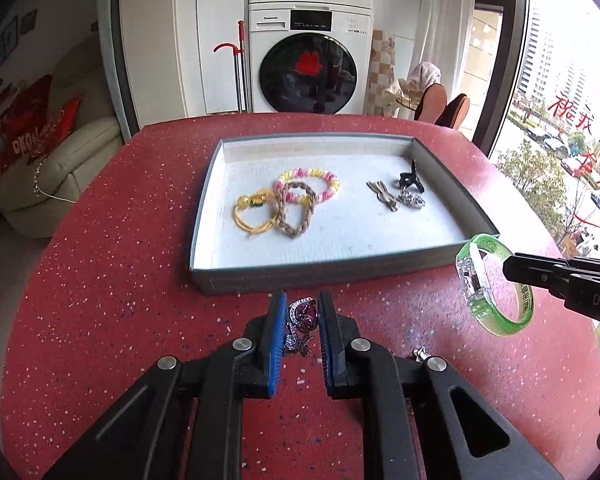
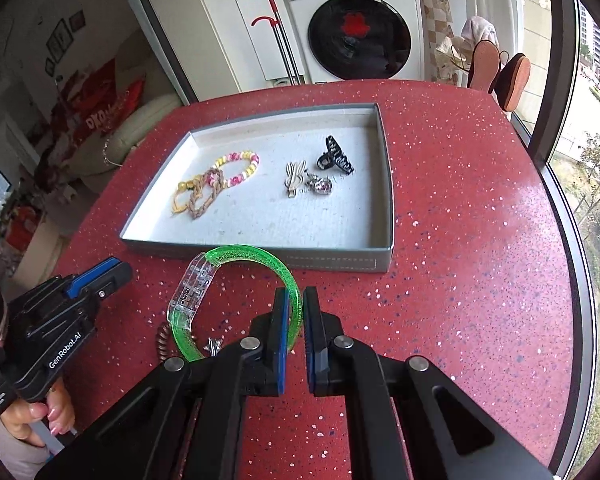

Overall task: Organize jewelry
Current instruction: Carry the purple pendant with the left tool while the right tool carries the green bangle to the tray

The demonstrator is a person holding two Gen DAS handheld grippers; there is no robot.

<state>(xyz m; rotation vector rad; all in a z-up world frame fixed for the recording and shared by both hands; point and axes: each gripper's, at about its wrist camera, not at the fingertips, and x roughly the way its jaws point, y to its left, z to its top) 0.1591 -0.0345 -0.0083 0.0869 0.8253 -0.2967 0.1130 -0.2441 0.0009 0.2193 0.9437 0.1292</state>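
Red speckled tabletop [image 1: 100, 280] runs under both my grippers, with a washing machine [image 1: 310, 60] behind it and a window [image 1: 560, 120] on the right. On the table sits a shallow grey tray [image 1: 204, 216] lined in white. Inside, toward its left, lie a yellow cord bracelet [image 1: 252, 212], a braided tan bracelet [image 1: 296, 212] and a pink-and-yellow beaded bracelet [image 1: 320, 184], overlapping one another. Toward its right are a pale hair clip [image 1: 384, 196], a sparkly silver piece [image 1: 412, 200] and a black claw clip [image 1: 410, 180].

My left gripper [image 1: 302, 312] is just in front of the tray's near wall, its blue-padded fingers pinching a rhinestone brooch with a purple stone [image 1: 302, 316].

My right gripper [image 2: 296, 308] is pressed onto the green glitter bangle [image 2: 260, 256], gripping its band; the bangle's clear clasp section [image 2: 190, 292] faces left, near the tray's front wall. Below it on the table lie a brown coiled hair tie [image 2: 163, 340] and a small silver star-shaped piece [image 2: 213, 345].
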